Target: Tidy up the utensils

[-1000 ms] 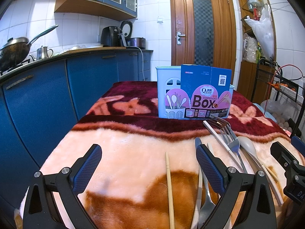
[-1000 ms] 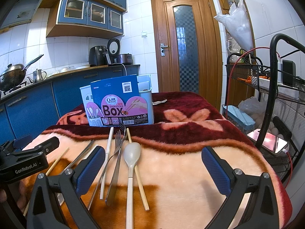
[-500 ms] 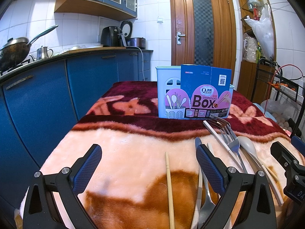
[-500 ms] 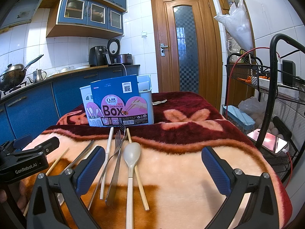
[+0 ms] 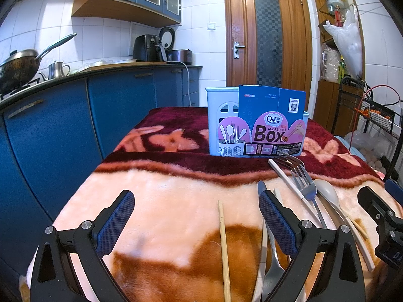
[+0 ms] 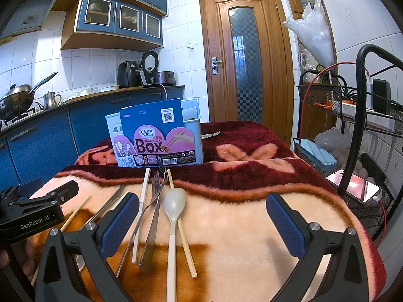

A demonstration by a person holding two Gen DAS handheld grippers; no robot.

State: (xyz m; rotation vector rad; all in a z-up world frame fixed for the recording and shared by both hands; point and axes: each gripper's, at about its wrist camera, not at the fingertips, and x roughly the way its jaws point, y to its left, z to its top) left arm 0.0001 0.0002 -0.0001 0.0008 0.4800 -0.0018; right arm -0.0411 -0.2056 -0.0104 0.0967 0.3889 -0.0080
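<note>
between the spread right tongs [image 6: 202,222] lies the spoon [image 6: 174,202].

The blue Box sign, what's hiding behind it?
Behind the blue Box card stands a pale utensil holder; its rim and side wall show. A small spoon lies on the blanket farther back. The card covers the holder's front, and its inside cannot be seen.
</note>
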